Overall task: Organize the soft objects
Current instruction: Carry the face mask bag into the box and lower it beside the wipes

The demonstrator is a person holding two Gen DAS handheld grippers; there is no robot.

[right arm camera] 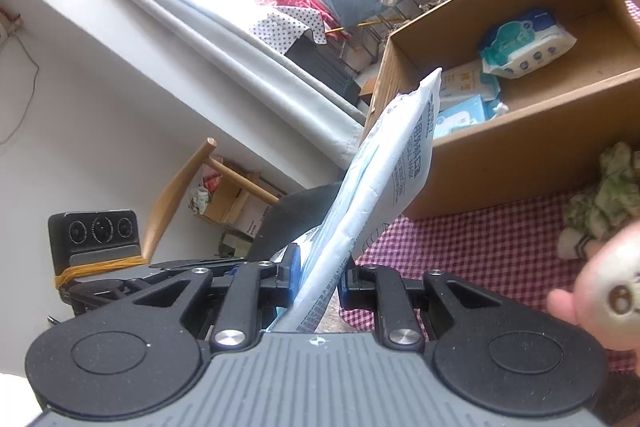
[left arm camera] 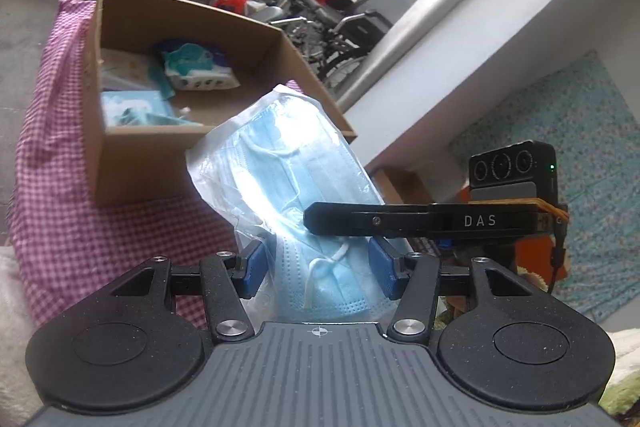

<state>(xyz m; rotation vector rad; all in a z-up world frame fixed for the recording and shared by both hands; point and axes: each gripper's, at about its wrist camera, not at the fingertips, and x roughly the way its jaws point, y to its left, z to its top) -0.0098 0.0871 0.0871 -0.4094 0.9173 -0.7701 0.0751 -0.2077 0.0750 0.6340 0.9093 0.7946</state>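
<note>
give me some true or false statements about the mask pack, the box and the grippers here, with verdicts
1. The pack of blue face masks is sealed in clear plastic. True.
2. The cardboard box is closed with its flaps taped down. False: it is open on top, with a wipes pack and other packets inside.
3. The box stands on a pink checked cloth. True.
4. The right gripper holds a shoe. False: the mask pack stands edge-on between its fingers.
5. The left gripper is far from the mask pack. False: the pack lies between its blue pads.
</note>
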